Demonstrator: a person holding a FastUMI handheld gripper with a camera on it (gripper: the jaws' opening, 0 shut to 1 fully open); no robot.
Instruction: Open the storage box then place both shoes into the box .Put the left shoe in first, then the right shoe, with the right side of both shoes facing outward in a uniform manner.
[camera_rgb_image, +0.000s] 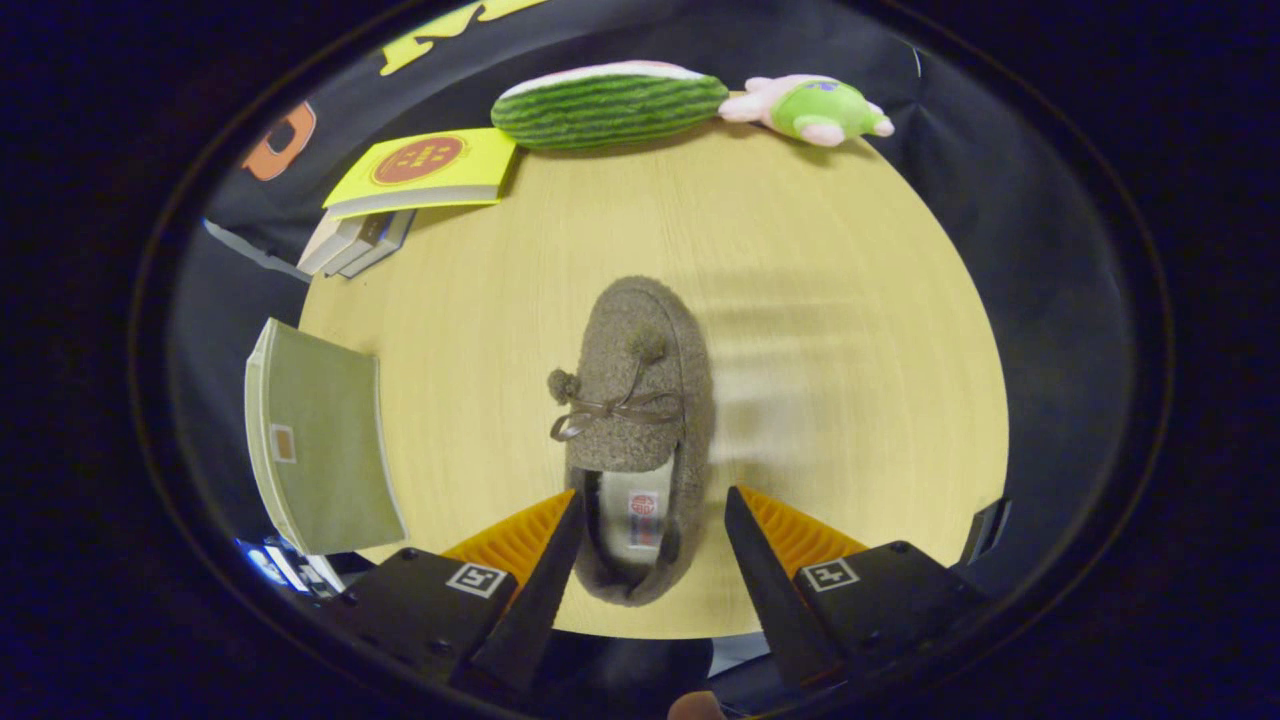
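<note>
Gripper (650, 520) hangs wide open astride the slipper's (635, 430) heel, holding nothing; next, closing to grasp it.

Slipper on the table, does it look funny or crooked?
Nothing odd: the slipper lies flat on the table, toe pointing away, heel between the open fingers of the gripper. Its bow hangs sideways.

Round light-wood table (820, 300), faint grain, is lit evenly from above. Soft blurred shadow bands are cast across its surface at 3 o'clock. Black cloth wall (1010, 200) is seen draped behind the table from 9 through 12 to 3 o'clock, creased at 2 o'clock. A dark bracket-like piece (985, 528) is seen at the table edge at 4 o'clock; type cannot be told.
</note>
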